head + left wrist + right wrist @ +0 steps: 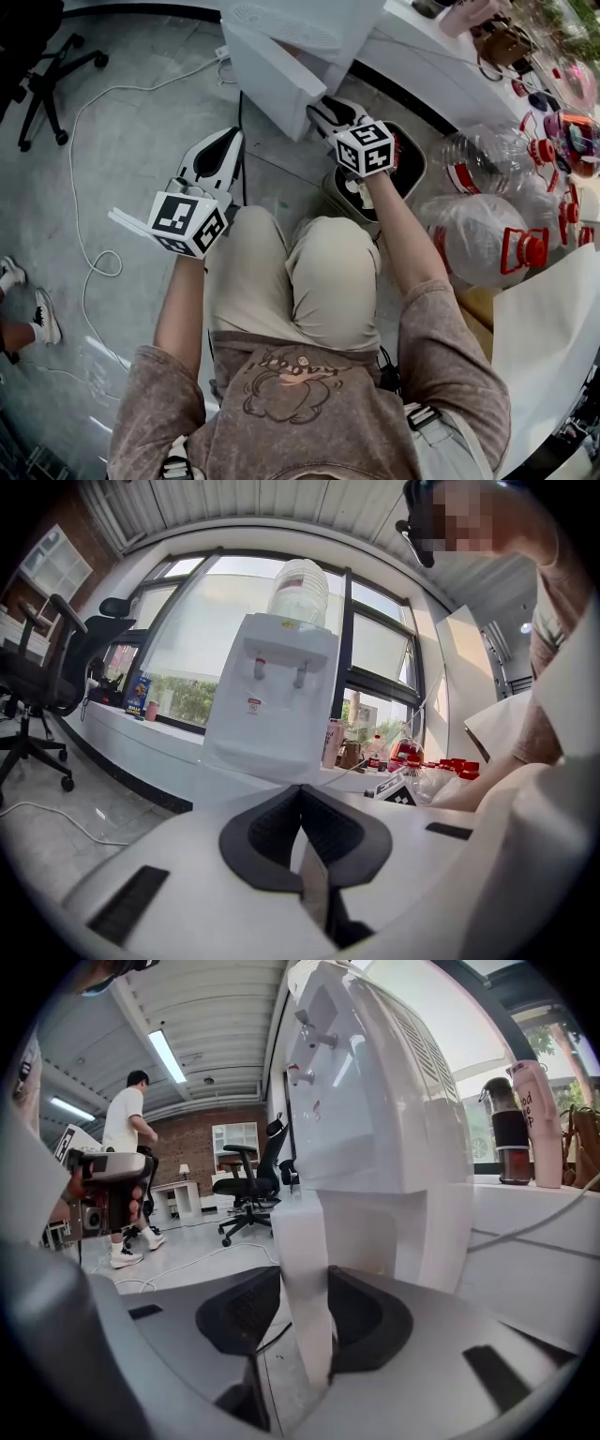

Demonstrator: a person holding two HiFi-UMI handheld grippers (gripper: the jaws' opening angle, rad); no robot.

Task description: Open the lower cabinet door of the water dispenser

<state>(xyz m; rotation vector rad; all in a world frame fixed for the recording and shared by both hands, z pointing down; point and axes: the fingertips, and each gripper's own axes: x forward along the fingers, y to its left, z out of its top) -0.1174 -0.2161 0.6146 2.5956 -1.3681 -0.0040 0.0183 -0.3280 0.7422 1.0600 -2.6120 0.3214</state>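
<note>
The white water dispenser (281, 42) stands on the floor in front of me, with a clear bottle (300, 591) on top. Its lower cabinet door (272, 89) is swung partly outward. My right gripper (326, 114) is shut on the door's free edge; in the right gripper view the white door panel (302, 1260) fills the gap between both pads of the right gripper (305, 1326), and the cabinet opening shows behind it. My left gripper (221, 148) hangs further back at the left, shut and empty. In its own view the left gripper (300, 797) points at the dispenser (272, 696) from a distance.
A dark bin (375, 183) sits right of the dispenser, with large water bottles (487, 234) beyond it. A white cable (84, 234) loops over the floor at left, near an office chair (47, 66) and a person's feet (23, 300). A cluttered white counter (422, 52) runs behind.
</note>
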